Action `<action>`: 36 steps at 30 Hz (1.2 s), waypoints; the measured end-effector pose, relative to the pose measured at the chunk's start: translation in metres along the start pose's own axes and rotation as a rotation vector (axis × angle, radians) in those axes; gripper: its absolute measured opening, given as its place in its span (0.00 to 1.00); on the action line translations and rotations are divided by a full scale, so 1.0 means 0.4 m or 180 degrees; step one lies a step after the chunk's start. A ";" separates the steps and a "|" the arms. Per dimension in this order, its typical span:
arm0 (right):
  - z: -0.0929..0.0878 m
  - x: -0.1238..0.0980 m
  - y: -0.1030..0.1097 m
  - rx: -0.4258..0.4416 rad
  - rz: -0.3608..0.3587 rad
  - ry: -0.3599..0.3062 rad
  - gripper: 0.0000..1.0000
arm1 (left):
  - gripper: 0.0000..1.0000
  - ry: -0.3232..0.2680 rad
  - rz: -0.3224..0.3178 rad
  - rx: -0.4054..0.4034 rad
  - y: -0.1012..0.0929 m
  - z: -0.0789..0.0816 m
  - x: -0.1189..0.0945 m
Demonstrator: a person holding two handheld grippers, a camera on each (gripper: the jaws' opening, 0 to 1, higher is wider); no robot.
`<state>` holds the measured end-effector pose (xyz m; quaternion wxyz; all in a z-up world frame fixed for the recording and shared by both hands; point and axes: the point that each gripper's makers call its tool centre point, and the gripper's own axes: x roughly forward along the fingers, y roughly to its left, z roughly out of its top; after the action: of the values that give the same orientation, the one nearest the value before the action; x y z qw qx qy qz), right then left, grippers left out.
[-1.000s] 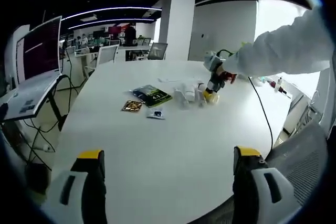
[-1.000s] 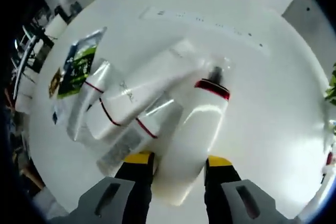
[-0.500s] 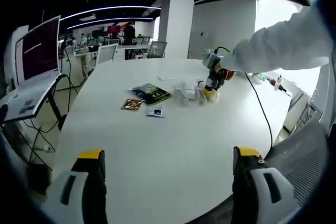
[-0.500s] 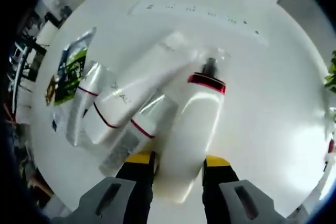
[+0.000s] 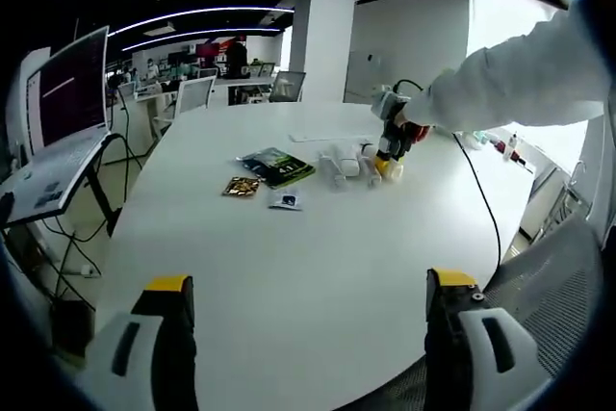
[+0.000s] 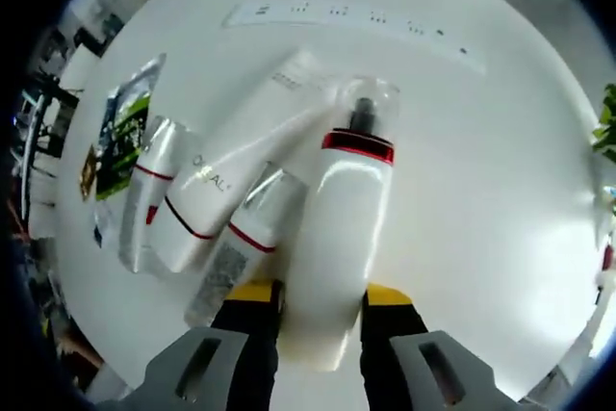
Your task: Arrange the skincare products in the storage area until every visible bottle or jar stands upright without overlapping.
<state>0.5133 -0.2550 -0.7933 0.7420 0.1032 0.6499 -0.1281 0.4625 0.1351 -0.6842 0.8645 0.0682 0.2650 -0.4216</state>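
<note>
Right hand-held gripper [image 6: 313,295] clamps the bottle [image 6: 332,238]; left hand-held gripper [image 5: 306,297] gapes empty. Tip it upright slowly, clear of the tubes [image 6: 207,204].

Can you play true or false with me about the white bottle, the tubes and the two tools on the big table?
1. The right tool is shut on the white bottle. True.
2. The white bottle has a blue band near its cap. False: the band is red.
3. White tubes lie right beside the bottle. True.
4. The left tool is holding a tube. False: it is open with nothing between its jaws, over bare table.
5. A green packet lies on the table. True.
</note>
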 end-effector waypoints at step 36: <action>-0.038 -0.053 0.018 0.1107 0.1167 -0.1069 0.20 | 0.93 -0.0063 -0.0319 -0.0165 -0.049 0.018 0.018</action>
<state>0.4988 -0.2423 -0.7745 0.8211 0.3217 0.4569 -0.1166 0.4540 0.1153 -0.6795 0.8464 0.0283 0.2704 -0.4580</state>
